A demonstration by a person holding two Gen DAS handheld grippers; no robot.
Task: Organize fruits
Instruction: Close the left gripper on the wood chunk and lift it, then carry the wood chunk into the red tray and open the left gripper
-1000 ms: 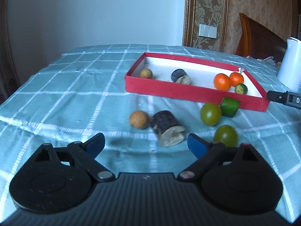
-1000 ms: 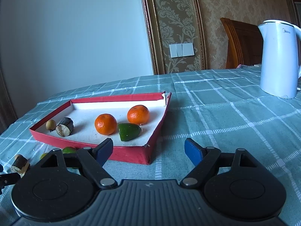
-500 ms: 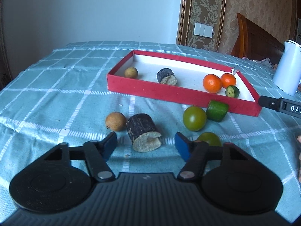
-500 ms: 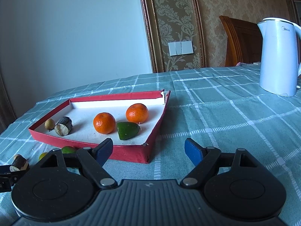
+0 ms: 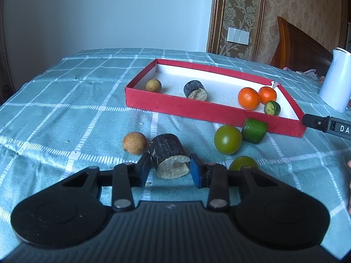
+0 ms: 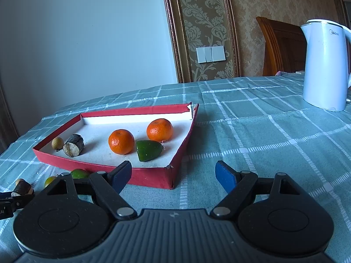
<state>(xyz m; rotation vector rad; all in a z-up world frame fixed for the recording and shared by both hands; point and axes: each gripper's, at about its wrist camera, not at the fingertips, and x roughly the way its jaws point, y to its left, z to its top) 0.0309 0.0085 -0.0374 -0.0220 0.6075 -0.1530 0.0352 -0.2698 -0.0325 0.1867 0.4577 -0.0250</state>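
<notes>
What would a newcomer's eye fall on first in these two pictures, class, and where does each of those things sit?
Probably the red tray in the middle of the checked cloth, with two bright oranges at its right end. Nearer the camera, the left gripper has just been closing on a dark sugarcane piece lying on the cloth, and its pads now look pressed to its sides. A white kettle stands far right.

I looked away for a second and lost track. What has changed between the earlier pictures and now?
The left gripper came forward to the dark stub on the cloth, and its jaws have just been closing; the pads now sit against the stub's sides. The right gripper stayed open and in place. The red tray, the fruit in it and the loose fruit have not moved.
</notes>
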